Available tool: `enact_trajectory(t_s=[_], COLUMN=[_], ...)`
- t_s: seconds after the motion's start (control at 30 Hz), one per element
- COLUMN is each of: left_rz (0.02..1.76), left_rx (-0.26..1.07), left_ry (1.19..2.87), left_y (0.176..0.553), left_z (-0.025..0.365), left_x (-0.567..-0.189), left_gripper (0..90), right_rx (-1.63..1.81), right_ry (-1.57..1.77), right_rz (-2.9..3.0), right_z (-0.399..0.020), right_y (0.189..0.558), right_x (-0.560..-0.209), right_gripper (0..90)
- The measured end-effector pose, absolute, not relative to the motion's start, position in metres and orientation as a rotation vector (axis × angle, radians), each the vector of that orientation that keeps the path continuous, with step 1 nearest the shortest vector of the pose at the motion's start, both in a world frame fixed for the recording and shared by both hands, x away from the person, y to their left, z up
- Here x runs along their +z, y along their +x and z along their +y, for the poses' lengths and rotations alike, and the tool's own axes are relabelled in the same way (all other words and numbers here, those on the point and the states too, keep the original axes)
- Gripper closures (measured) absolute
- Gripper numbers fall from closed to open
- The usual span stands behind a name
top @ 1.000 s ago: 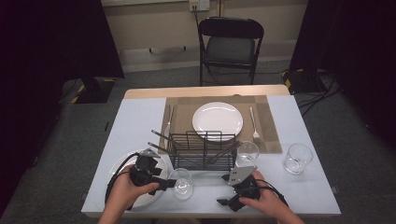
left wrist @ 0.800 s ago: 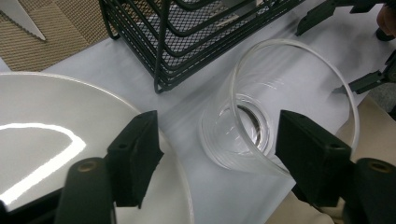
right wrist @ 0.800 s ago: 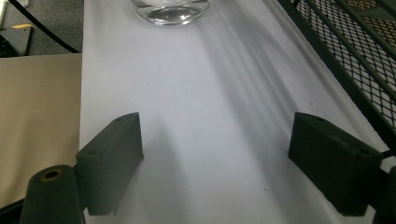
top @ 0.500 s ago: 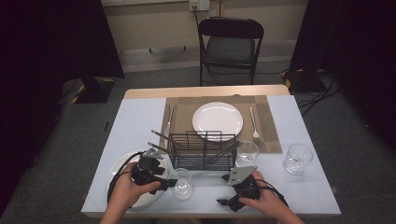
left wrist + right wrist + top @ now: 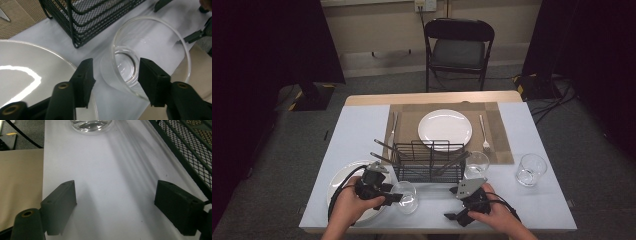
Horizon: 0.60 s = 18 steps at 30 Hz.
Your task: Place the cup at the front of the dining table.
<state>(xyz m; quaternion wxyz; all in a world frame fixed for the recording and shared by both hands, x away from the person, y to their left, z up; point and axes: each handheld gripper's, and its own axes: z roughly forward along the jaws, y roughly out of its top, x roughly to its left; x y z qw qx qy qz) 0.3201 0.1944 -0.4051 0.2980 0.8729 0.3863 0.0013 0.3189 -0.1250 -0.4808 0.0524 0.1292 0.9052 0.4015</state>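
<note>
Left gripper view: left gripper [image 5: 115, 75] jaws just closing, half-open around a clear drinking glass [image 5: 140, 57], left pad not yet touching; wire dish rack [image 5: 92, 17] at 12 o'clock. Right gripper [image 5: 117, 207] spread wide, holding nothing.

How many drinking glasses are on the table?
3. One glass stands between the left gripper's jaws at the near edge. One glass stands just right of the wire rack. One glass stands alone toward the right edge.
</note>
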Motion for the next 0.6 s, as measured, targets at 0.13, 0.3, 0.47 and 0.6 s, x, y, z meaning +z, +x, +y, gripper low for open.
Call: enact_trajectory(t_s=[0.13, 0.3, 0.47, 0.6], left_rz=[1.038, 1.024, 1.032, 1.011], left_rx=[-0.015, -0.008, 0.016, 0.053], left_ry=[2.329, 2.362, 2.353, 2.364], left_y=[0.319, 0.316, 0.314, 0.313], left_z=[0.195, 0.195, 0.193, 0.191], left_x=[-0.408, -0.414, -0.418, -0.421], left_gripper=[54.8, 60.9, 64.2, 67.7], right_rx=[1.221, 1.221, 1.221, 1.221], right_ry=[0.394, 0.395, 0.396, 0.394], right_rz=[2.752, 2.752, 2.753, 2.753], right_z=[-0.125, -0.125, -0.125, -0.125], right_y=[0.319, 0.319, 0.319, 0.319], right_x=[-0.481, -0.481, -0.481, -0.481], right_gripper=[16.1, 16.1, 16.1, 16.1])
